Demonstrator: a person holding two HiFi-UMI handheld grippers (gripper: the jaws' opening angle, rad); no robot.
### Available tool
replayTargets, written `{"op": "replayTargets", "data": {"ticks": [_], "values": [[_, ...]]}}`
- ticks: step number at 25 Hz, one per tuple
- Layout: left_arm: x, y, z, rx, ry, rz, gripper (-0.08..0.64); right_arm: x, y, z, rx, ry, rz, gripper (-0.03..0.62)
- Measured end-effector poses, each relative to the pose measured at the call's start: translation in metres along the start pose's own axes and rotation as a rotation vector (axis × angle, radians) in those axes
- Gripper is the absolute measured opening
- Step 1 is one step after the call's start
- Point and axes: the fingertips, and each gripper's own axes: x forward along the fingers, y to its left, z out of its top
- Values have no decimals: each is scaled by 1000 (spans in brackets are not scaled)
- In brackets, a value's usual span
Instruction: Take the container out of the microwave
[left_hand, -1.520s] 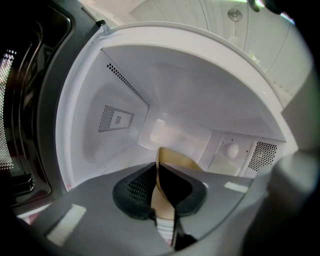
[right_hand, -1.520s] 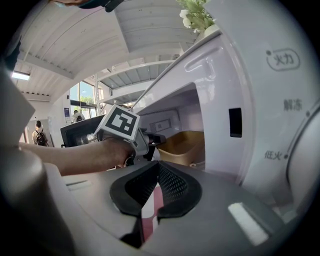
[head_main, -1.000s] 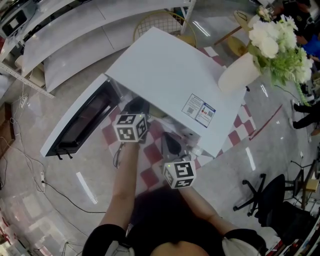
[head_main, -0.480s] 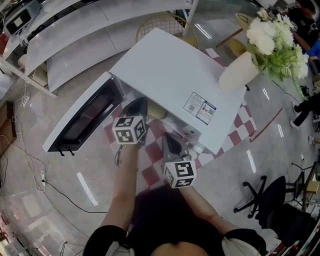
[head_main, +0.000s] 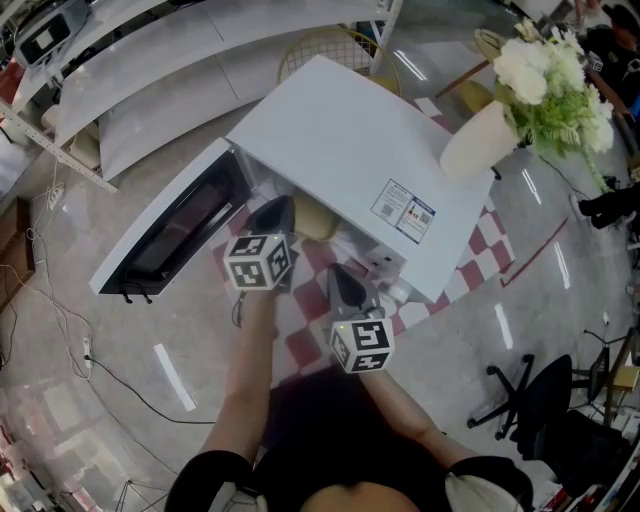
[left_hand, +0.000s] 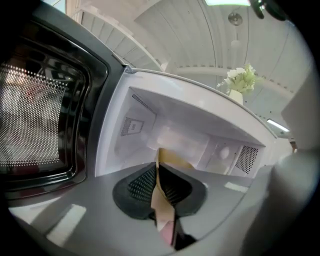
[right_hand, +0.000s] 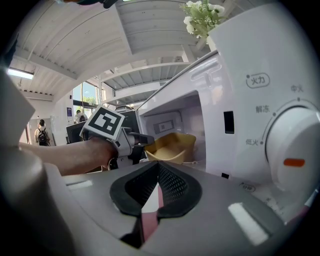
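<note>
- Your left gripper (left_hand: 157, 170) has its jaws pinching the wall of the tan container (left_hand: 171, 158).
- The container sits at the mouth of the open microwave (head_main: 340, 150).
- Your right gripper (right_hand: 158, 172) has its jaws pressed together, empty, beside the dial (right_hand: 295, 150).

Tan container (right_hand: 172, 146) — white microwave (head_main: 330, 150) (red-white checked cloth (head_main: 300, 352)).

You eased your left claw (head_main: 277, 214) back from the microwave's (head_main: 340, 150) open cavity, toward yourself, and the container (head_main: 316, 220) clamped at the claw's tip came along. A second earlier only a sliver of it showed beyond the claw, under the oven's top edge. By now more of its tan bowl had emerged just ahead of the claw.
</note>
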Motion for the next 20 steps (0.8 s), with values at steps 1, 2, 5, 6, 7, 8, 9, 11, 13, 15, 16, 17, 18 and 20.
{"op": "replayTargets", "data": {"ticks": [1,2,5,6,7,8,9,11,13,15,16,17,18,20], "values": [[-1,0,0,-1,-2,1,26,0,0,-1,1,1,1,0],[-3,0,0,-1,-4,2,26,-1,0,-2,1,3,1,0],[-8,0,1,-6,-9,6,26,-2,0,-2,-1,3,2,0],[-10,0,1,-10,-11,8,26,-3,0,-2,-2,2,3,0],[-11,1,0,-14,-13,10,26,-3,0,-2,-4,1,4,0],[-13,1,0,-18,-16,12,26,-3,0,-2,-6,0,5,0],[-14,1,0,-21,-18,13,26,-4,0,-1,-8,0,7,0],[-17,1,-1,-24,-21,14,26,-5,0,0,-10,-2,8,0],[-19,0,-1,-27,-23,16,26,-5,0,-1,-10,-1,8,0],[-22,0,-2,-31,-26,18,26,-6,0,-2,-11,0,9,0],[-24,0,-3,-32,-27,19,26,-7,0,-2,-11,0,9,0],[-25,0,-3,-34,-27,21,26,-8,0,-2,-11,1,10,0],[-27,0,-4,-35,-28,22,26,-8,0,-3,-12,1,10,0],[-30,-1,-5,-37,-31,23,26,-10,-1,-3,-12,1,10,0]]}}
